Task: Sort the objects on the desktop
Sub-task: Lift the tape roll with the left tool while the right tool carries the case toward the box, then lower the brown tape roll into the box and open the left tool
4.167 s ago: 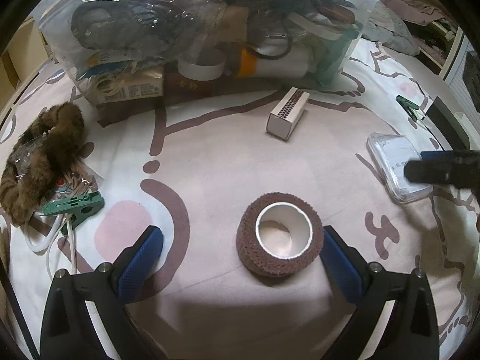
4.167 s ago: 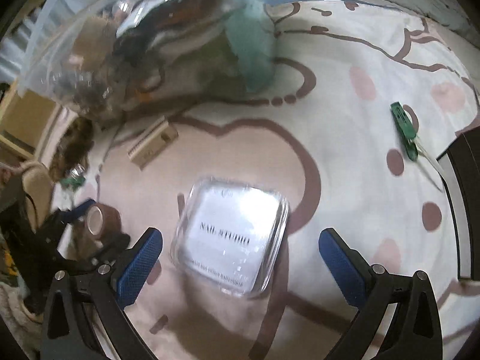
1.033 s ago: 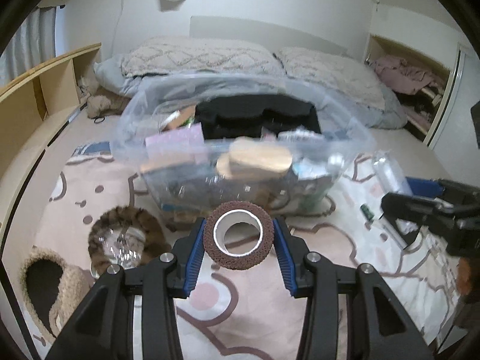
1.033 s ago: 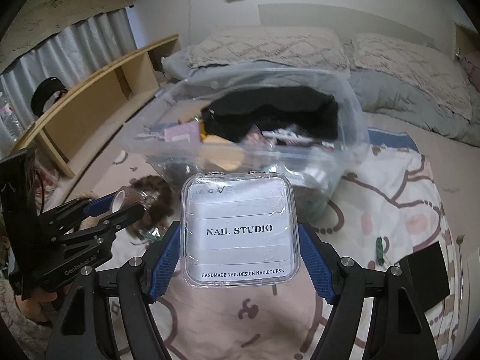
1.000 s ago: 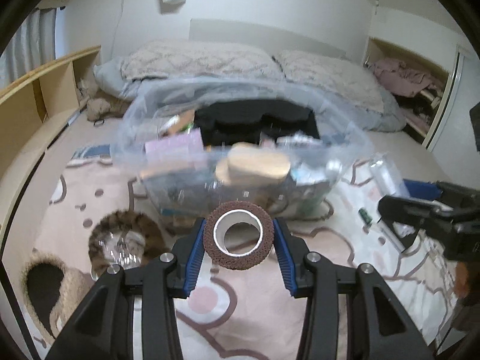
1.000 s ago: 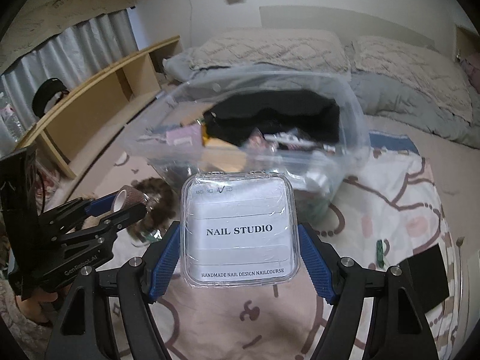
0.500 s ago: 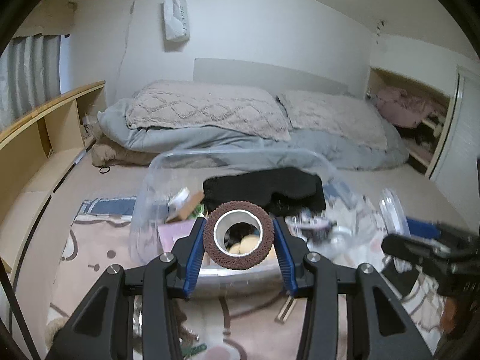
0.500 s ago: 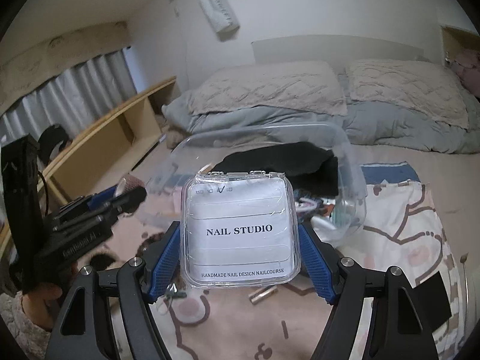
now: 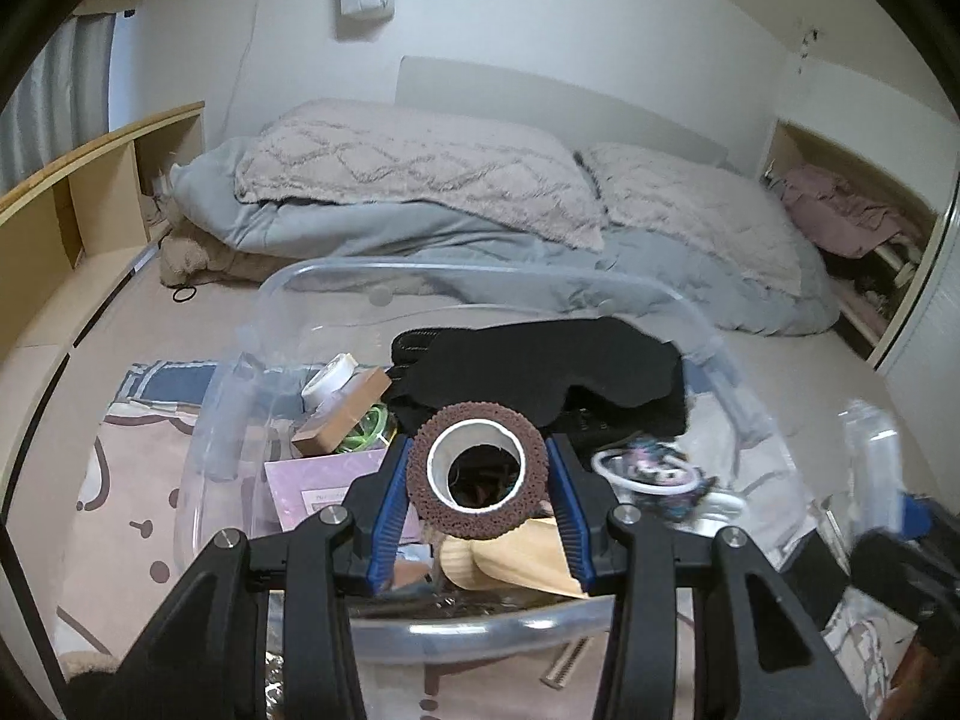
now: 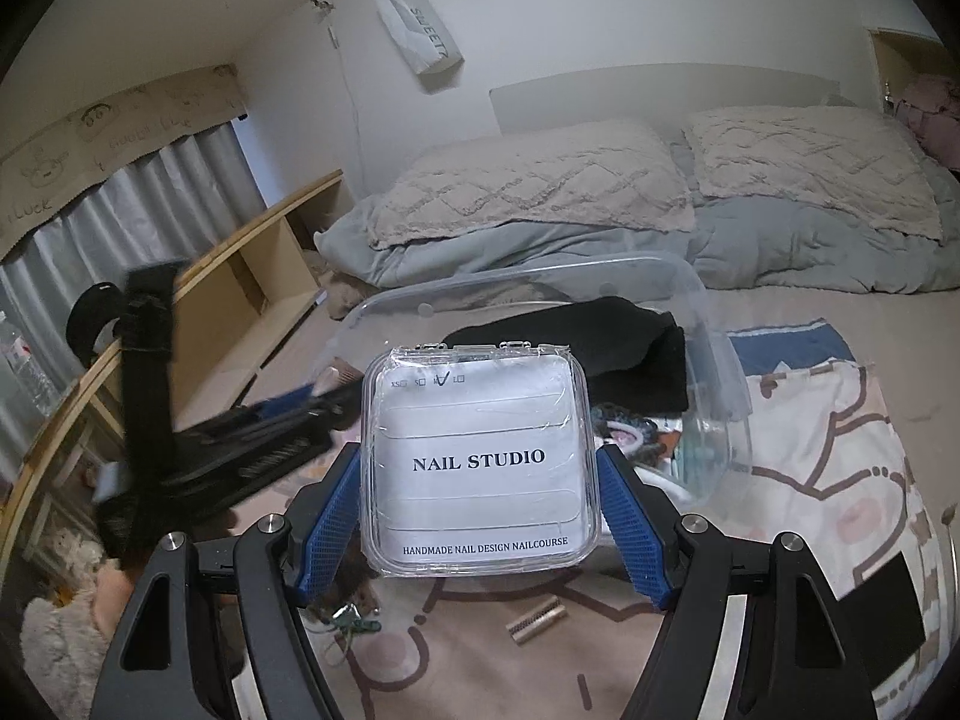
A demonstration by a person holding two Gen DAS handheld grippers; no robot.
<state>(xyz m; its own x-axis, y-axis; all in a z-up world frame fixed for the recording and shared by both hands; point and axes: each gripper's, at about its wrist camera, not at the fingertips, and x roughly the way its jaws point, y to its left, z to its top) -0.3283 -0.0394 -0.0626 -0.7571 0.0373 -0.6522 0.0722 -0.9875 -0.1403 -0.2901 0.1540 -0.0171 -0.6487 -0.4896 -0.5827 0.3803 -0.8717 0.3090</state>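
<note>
**Both grippers loaded above the clear bin**

The left gripper (image 9: 478, 483) is clamped on a brown bandage roll (image 9: 477, 469), held over the clear plastic bin (image 9: 384, 294); a black cloth (image 9: 540, 360) lies at its 12 o'clock. The right gripper (image 10: 480, 516) pinches the "NAIL STUDIO" case (image 10: 480, 456) at the bin's near edge.

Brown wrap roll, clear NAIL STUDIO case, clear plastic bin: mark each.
Brown wrap roll with white core (image 9: 477, 525): left wrist view, lower face of the roll.
Clear NAIL STUDIO case (image 10: 478, 459): right wrist view, label centre.
Clear plastic bin (image 9: 474, 626): left wrist view, near rim.
</note>
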